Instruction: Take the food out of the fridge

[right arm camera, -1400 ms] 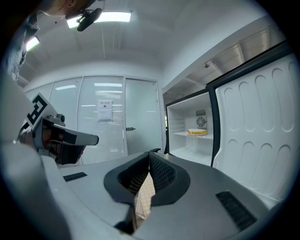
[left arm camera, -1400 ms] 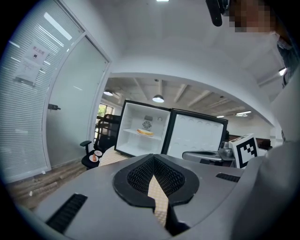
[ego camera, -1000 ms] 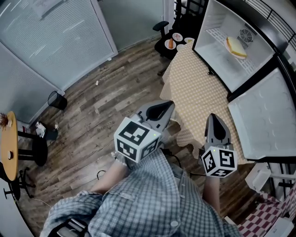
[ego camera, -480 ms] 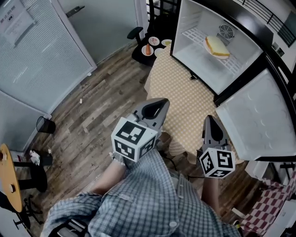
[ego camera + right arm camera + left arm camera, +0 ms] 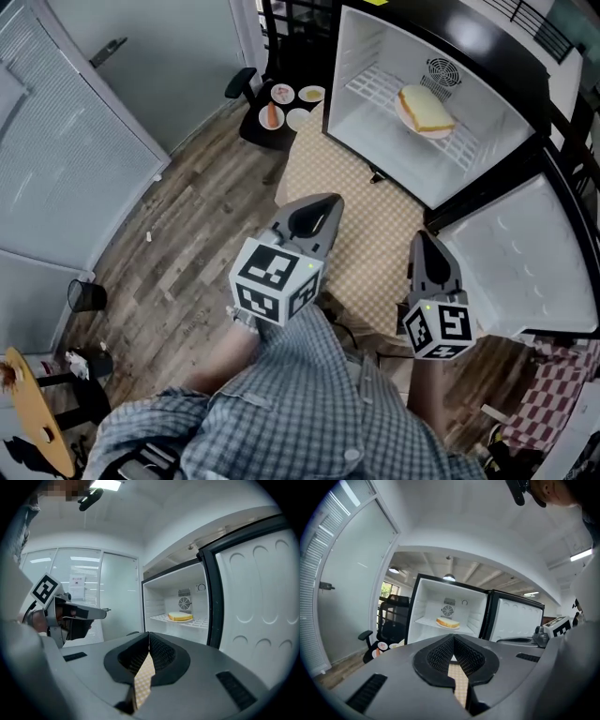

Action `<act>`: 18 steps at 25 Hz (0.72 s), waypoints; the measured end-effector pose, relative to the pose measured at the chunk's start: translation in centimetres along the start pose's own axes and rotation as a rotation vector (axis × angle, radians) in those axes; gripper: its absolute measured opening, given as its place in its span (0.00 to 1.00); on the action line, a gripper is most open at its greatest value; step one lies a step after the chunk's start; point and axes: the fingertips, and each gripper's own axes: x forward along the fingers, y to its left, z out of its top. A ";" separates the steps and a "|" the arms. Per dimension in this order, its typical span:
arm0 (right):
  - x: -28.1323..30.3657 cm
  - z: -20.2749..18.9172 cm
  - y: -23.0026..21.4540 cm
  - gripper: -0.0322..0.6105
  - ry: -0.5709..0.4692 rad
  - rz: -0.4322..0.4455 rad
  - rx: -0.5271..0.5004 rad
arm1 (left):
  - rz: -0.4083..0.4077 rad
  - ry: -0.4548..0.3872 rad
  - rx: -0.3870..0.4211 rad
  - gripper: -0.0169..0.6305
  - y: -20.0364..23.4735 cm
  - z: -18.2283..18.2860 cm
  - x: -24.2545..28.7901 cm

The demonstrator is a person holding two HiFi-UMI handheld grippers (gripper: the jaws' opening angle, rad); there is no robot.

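While left claw [image 5: 322,202] and right claw [image 5: 427,240] hold tips together, empty | bread [image 5: 427,108] lies on fridge [image 5: 367,141] shelf, well ahead | spread one claw before entering; approach level.

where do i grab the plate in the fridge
Take the plate by its front rim, coming straight in through the open front of the fridge. The bread covers most of it, so only the rim is free, and it lies flat on the wire shelf.
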 end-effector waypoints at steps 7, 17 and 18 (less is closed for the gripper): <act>3.2 0.8 -0.9 0.06 0.009 -0.088 0.014 | -0.104 0.026 -0.072 0.04 2.7 1.2 5.6; 5.3 0.5 -3.3 0.06 0.029 -0.216 0.056 | -0.280 0.097 -0.291 0.04 3.4 1.0 14.2; 5.5 0.4 -3.5 0.06 0.032 -0.226 0.059 | -0.293 0.102 -0.310 0.04 3.4 1.0 15.0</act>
